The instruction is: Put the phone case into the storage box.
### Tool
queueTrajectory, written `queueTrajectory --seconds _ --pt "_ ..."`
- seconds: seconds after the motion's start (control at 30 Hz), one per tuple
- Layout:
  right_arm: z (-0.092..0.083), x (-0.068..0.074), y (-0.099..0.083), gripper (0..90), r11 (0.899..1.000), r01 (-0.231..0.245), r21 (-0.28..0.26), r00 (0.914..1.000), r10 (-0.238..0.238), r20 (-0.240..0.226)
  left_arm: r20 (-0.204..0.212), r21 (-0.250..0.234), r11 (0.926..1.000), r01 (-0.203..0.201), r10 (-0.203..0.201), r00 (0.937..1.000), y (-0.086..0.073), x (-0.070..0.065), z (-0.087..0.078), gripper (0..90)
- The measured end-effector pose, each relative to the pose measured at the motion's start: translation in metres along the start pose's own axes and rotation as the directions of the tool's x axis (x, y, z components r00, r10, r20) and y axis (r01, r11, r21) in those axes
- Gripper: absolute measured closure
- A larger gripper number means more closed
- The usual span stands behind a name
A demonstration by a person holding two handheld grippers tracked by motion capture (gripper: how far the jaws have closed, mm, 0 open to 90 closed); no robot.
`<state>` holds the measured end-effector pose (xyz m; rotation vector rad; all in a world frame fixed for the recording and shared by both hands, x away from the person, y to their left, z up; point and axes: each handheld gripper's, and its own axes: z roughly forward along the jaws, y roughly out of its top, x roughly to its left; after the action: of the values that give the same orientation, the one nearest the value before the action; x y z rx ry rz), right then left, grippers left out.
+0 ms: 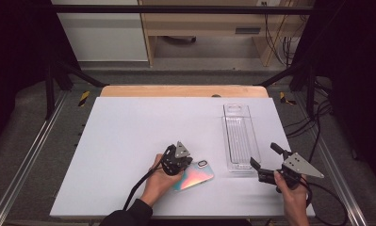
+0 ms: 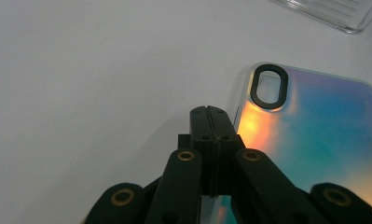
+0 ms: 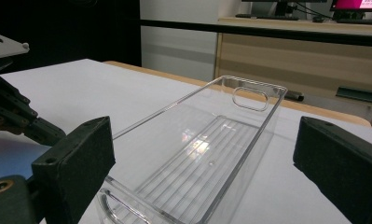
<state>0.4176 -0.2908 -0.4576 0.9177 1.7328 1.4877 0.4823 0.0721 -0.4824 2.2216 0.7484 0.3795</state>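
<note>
Nearest the person's edge of the worktop (image 1: pixel 119 141), two hands each carry one black two-jaw gripper of hinged metal links. Left gripper (image 2: pixel 212 116): jaws pressed flat together, nothing between them, tips poised at the long edge of the phone case (image 1: pixel 194 175); whether they touch that edge cannot quite be made out. Right gripper (image 3: pixel 202 163): jaws spread wide, their pads matt, blocky and rubber-like, facing the near end of the tray (image 1: pixel 239 136) without contact. A grey three-cornered metal plate tops each gripper, and a black cable trails from each toward the person.

One phone case, thin, glossy and iridescent (orange, teal and blue sheen), rounded at the corners, with one black-rimmed oval camera opening (image 2: pixel 269 86), lies flat on the worktop just right of the left gripper, well short of the tray.

One tray, clear hard plastic, long and rectangular, ribbed along its floor, an oval handle slot cut in each end wall, stands lengthwise toward the far right of the worktop.

Worktop: one smooth, matt, pale grey sheet over a wooden board whose rounded far edge (image 1: pixel 183 91) shows. Aluminium rails flank it. Beyond: grey floor, black frame bars, pale wooden furniture, loose cables at right.
</note>
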Motion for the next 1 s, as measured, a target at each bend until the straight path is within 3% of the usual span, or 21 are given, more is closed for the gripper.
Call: queueTrajectory --seconds 0.13,0.2,0.3,0.4,0.47,0.5,0.53,0.6,1.0 --pt "0.0 0.0 0.0 5.4 1.0 0.0 0.0 1.0 0.0 0.001 -0.003 -0.054 0.9984 0.017 -0.017 0.9998 0.001 0.002 -0.008 90.0" --pt "-0.001 0.0 0.0 5.4 1.0 0.0 0.0 1.0 0.0 0.002 -0.015 -0.081 0.9966 0.017 -0.019 0.9997 0.003 0.003 -0.014 85.3" --pt "-0.001 0.0 0.0 5.4 1.0 -0.004 -0.001 1.0 0.004 0.004 -0.02 -0.102 0.9947 -0.013 0.011 0.9997 0.005 0.004 -0.026 67.9" --pt "-0.001 0.0 0.0 5.2 1.0 -0.002 -0.001 1.0 0.002 0.002 -0.014 -0.09 0.9954 -0.031 0.03 0.9994 0.005 0.004 -0.034 45.0" --pt "-0.001 0.0 0.0 5.2 1.0 -0.002 0.0 1.0 0.002 0.003 0.005 -0.092 0.9949 -0.041 0.041 0.9991 0.003 0.003 -0.038 32.0" --pt "-0.001 0.0 0.0 5.2 1.0 -0.003 0.001 1.0 0.003 0.004 0.017 -0.089 0.9946 -0.053 0.055 0.9983 0.002 0.002 -0.04 20.7" --pt "-0.001 0.0 0.0 5.2 1.0 -0.003 0.001 1.0 0.003 0.004 0.028 -0.084 0.9947 -0.06 0.062 0.9976 0.001 0.002 -0.041 20.7" --pt "-0.001 0.0 0.0 5.2 1.0 -0.002 0.001 1.0 0.002 0.004 0.065 -0.066 0.9953 -0.071 0.076 0.995 -0.001 0.0 -0.043 12.2" --pt "-0.001 0.0 0.0 5.1 1.0 -0.004 0.004 1.0 0.004 0.004 0.099 0.021 0.9951 -0.097 0.095 0.9906 -0.009 -0.005 -0.044 7.9"
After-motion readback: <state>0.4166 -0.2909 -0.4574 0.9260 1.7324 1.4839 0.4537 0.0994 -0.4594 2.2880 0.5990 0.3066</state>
